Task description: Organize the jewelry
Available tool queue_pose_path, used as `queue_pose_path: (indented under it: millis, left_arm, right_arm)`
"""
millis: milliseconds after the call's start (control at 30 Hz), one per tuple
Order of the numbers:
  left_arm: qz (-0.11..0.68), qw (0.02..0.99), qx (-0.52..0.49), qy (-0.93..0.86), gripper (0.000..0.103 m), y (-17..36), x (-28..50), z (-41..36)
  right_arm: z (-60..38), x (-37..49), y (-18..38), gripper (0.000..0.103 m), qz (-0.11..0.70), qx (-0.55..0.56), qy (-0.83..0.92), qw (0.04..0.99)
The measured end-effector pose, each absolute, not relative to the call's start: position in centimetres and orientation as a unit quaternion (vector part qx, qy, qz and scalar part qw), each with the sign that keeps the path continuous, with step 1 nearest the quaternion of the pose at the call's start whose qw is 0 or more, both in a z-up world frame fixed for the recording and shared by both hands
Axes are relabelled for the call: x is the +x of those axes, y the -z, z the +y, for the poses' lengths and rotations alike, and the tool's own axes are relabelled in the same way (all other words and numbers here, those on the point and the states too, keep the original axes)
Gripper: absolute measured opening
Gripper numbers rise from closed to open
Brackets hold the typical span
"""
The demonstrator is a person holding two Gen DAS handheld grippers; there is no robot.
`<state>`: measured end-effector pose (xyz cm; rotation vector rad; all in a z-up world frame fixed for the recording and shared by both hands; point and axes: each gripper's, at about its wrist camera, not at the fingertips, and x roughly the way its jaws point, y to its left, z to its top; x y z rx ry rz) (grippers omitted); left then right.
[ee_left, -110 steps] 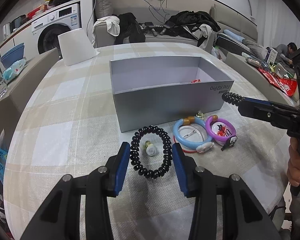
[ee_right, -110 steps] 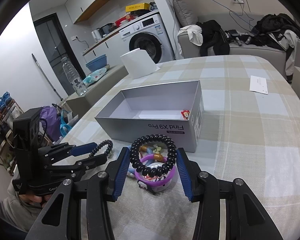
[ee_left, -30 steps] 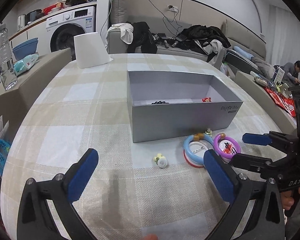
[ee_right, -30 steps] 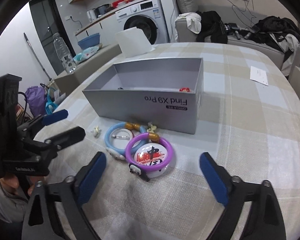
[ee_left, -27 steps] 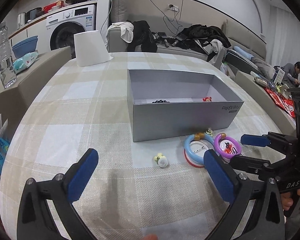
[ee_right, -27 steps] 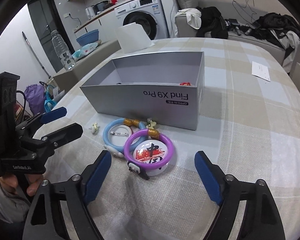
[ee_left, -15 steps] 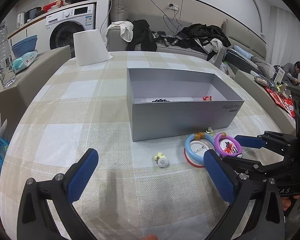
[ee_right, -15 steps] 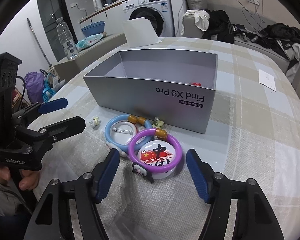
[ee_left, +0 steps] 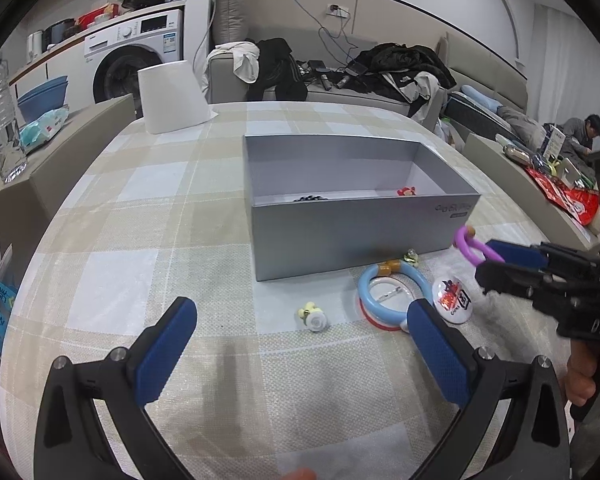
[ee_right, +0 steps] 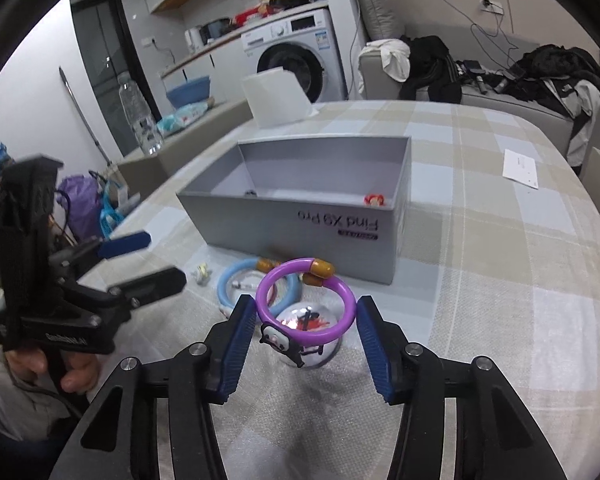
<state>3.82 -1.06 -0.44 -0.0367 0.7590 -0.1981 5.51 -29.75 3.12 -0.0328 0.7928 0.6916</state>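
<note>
Two views, left wrist first: left gripper [ee_left: 300, 332] spread wide, empty, above checked tablecloth [ee_left: 140, 220]; purple plastic ring bracelet [ee_left: 470, 246] lifted off cloth beside open grey cardboard box [ee_left: 340, 236].

Right wrist next: right gripper [ee_right: 306, 328] closing across bracelet [ee_right: 306, 304], pads touching both sides. Probably light, stiff, slippery; best pinched across ring. Box print reads "Find X9 Pro".

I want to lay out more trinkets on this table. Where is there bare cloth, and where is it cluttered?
Bare cloth lies left of the grey box, reaching back to the white paper roll, and in front of the left gripper. More lies between the box and the white slip. It is crowded in front of the box: blue ring, badge, small charm.
</note>
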Motion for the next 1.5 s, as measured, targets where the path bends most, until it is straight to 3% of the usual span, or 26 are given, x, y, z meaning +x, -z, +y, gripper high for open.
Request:
queue_pose_path:
  millis: [267, 500, 1100, 1233, 1500]
  left_arm:
    - [0.368, 0.918, 0.044, 0.144, 0.101, 0.1, 3.4, -4.4]
    - [0.388, 0.904, 0.077, 0.164, 0.07, 0.8, 4.6, -6.0]
    - [0.435, 0.878, 0.076, 0.183, 0.069, 1.8, 6.1, -6.5]
    - [0.43, 0.881, 0.075, 0.183, 0.055, 1.7, 6.0, -6.4]
    - [0.416, 0.887, 0.073, 0.185, 0.054, 1.3, 5.2, -6.1]
  right_arm:
    - [-30.3, 5.9, -3.6, 0.051, 0.38, -0.001, -0.33, 0.864]
    - [-30.6, 5.7, -3.9, 0.051, 0.376, 0.001, -0.336, 0.864]
    - [-30.2, 5.4, -3.9, 0.051, 0.377, -0.003, -0.34, 0.861]
    - [-30.1, 5.4, -3.8, 0.051, 0.378, -0.004, -0.34, 0.861]
    - [-30.0, 5.5, -3.8, 0.051, 0.38, -0.004, -0.339, 0.861]
